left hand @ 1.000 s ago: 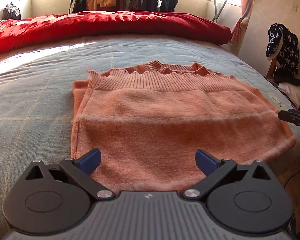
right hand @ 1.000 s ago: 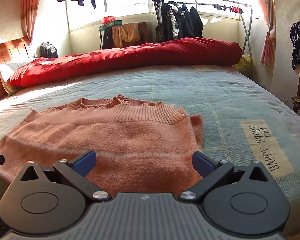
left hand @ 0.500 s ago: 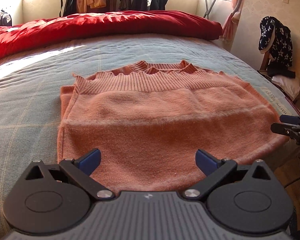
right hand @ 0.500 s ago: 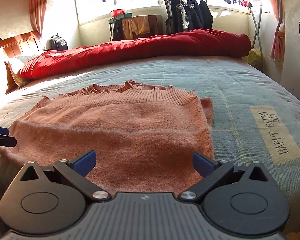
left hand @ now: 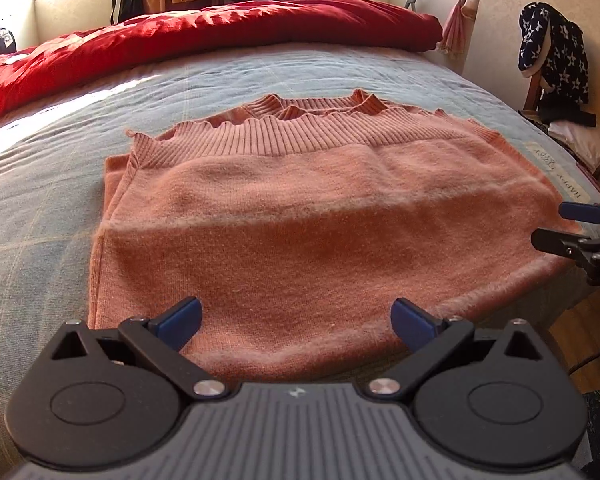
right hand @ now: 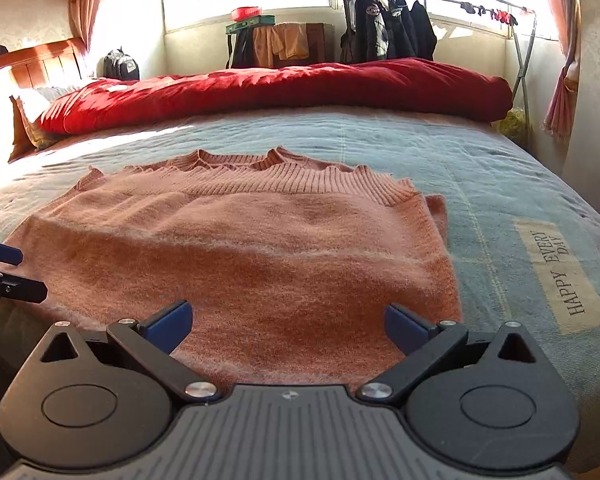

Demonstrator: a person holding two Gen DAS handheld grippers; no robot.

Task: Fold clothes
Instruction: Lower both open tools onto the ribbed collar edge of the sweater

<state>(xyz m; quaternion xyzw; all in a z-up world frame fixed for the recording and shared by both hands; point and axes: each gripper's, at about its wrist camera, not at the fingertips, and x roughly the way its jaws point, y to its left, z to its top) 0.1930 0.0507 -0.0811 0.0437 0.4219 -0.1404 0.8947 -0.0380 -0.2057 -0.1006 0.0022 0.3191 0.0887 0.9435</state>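
Note:
A salmon-pink knitted sweater [left hand: 308, 220] lies folded flat on the blue bedspread, ribbed hem toward the far side, its near edge at the bed's front edge. My left gripper [left hand: 296, 320] hovers open just above the sweater's near left part, nothing between its fingers. In the right wrist view the same sweater [right hand: 252, 256] fills the middle, and my right gripper [right hand: 288, 322] stands open over its near right part. Each gripper shows in the other's view: the right gripper [left hand: 572, 226] at the right edge, the left gripper [right hand: 4, 270] at the left edge.
The blue bedspread [right hand: 480, 184] carries a "HAPPY EVERY DAY" patch [right hand: 556, 272] right of the sweater. A red duvet [right hand: 260, 92] is rolled along the far side. A chair with star-patterned clothing [left hand: 552, 56] stands right of the bed; a clothes rack [right hand: 388, 28] is by the window.
Both grippers, still open, have drawn back and risen a little from the sweater, so more of it and the bed shows. The sweater has not moved.

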